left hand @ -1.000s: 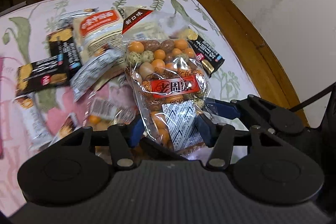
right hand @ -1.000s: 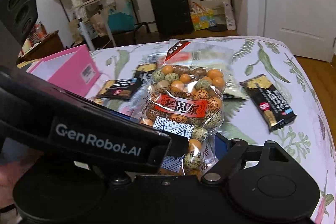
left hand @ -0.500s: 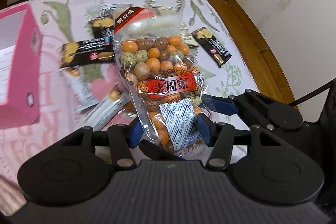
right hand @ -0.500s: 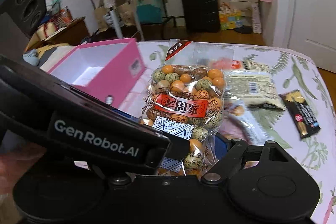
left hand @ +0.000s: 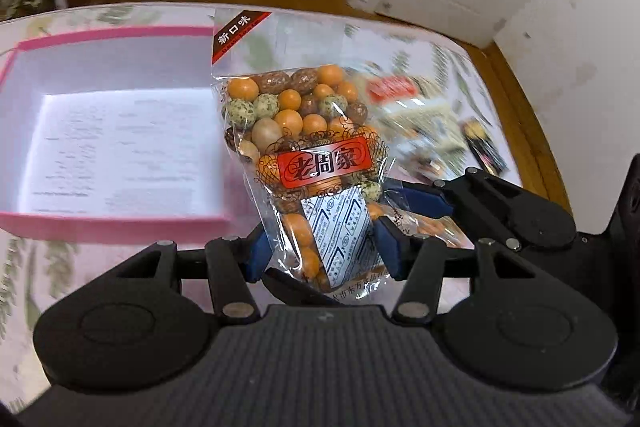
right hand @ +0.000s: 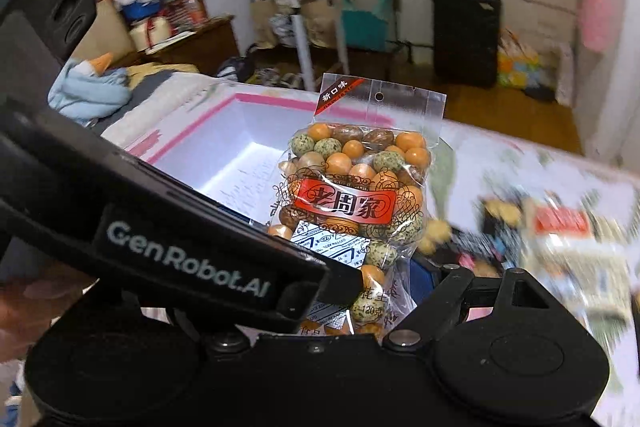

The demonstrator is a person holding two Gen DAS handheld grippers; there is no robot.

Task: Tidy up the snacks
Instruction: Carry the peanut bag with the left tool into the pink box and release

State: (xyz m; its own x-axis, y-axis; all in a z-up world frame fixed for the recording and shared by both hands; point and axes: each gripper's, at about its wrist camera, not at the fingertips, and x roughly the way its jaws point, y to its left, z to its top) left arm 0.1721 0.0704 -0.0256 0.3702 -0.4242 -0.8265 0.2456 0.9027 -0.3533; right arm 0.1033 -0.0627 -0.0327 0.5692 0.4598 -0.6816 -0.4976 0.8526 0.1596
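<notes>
Bag (left hand: 308,147) of coated nuts, clear plastic with a red label, stands upright off the cloth (left hand: 452,59). In the left wrist view it is at the right end of the pink box (left hand: 120,223), and its top flap crosses the box's far right corner. The box is open and white inside, with faint print on its floor.

Much is hard to read. The other snacks (left hand: 400,95), right of the box and past the bag, are smeared by motion. Only a red-and-white pack and a dark wrapper can be made out among them. The bag's bottom edge drops behind the camera housing in both views. In the right wrist view the left gripper's black body crosses the lower left and covers the bag's lower left corner, the box's near wall and one finger of the right gripper (right hand: 362,287).

The left gripper (left hand: 323,249) is closed partway on the bag. Its blue pads (left hand: 390,247) press the lower third from both sides, on either side of the white sachet inside, and the plastic is pinched between them.

The right gripper's jaws stand wide. Its one visible finger (right hand: 422,277) lies at the bag's lower right edge, against or just beside the crinkled plastic. I cannot tell whether this gripper grips the bag or only brackets it.
</notes>
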